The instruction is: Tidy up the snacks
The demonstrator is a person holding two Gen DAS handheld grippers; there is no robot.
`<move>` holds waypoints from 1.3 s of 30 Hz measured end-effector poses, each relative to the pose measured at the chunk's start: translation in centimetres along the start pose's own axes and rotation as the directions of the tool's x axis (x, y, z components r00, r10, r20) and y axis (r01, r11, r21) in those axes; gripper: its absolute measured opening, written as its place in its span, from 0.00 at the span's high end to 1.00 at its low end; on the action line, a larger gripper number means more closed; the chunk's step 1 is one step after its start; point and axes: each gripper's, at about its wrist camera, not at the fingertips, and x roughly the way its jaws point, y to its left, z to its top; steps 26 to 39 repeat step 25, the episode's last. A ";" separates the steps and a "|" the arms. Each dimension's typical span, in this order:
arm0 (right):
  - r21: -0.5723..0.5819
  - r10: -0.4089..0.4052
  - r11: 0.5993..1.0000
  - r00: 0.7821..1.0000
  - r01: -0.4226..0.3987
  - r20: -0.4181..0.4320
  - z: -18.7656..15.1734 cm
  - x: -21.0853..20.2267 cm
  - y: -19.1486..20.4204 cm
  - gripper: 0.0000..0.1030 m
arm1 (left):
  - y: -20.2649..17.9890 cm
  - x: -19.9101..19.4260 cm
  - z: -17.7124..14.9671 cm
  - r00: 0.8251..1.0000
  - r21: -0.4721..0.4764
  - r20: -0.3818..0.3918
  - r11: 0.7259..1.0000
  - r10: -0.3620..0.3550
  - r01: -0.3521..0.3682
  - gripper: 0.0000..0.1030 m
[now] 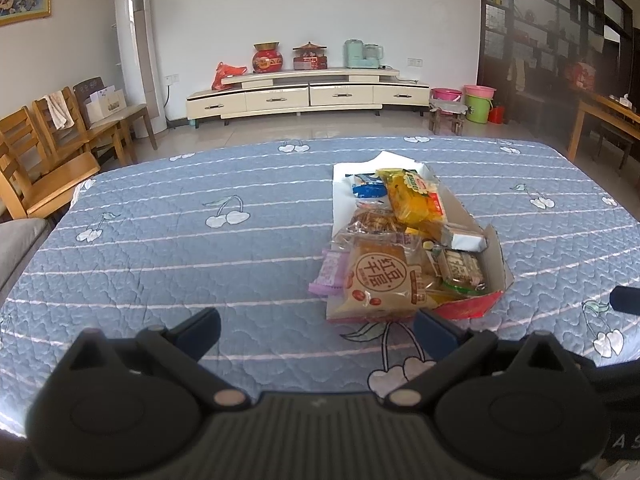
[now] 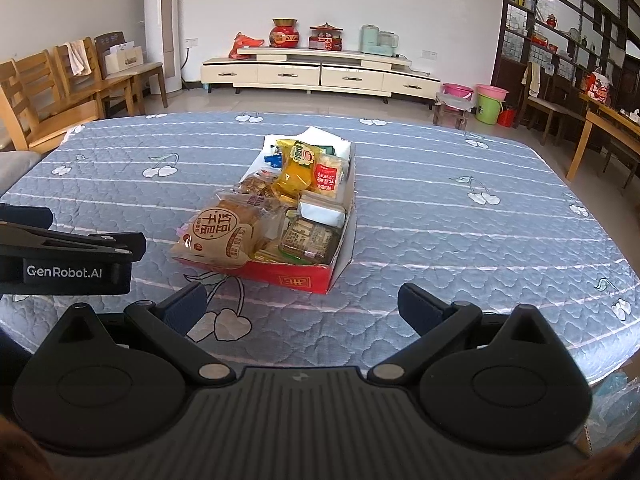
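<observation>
My left gripper (image 1: 318, 330) and right gripper (image 2: 302, 306): jaws spread wide, released, empty, hovering over near counter (image 2: 460, 220) edge. Snack box (image 2: 308, 278) at counter centre, packets heaped inside; beige round-label packet (image 2: 218, 236) overhangs near-left corner.

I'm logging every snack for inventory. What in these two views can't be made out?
- Snacks low in the red box: both views, covered by the round-label pastry bag and the yellow packet.
- Purple wrapper: clear in left wrist view; hidden in right wrist view.
- Printing on small packets: too small.
</observation>
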 end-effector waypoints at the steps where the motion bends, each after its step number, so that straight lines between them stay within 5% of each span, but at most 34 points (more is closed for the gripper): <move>1: 0.000 0.000 1.000 1.000 0.000 0.000 0.0 0.0 0.0 0.00 | 0.0 0.0 0.0 1.000 0.000 -0.001 1.000 0.000 0.000 0.01; 39: -0.010 -0.003 1.000 1.000 0.003 0.002 0.3 0.1 -0.5 0.00 | 0.8 0.4 0.3 1.000 -0.019 -0.007 1.000 0.011 -0.011 0.01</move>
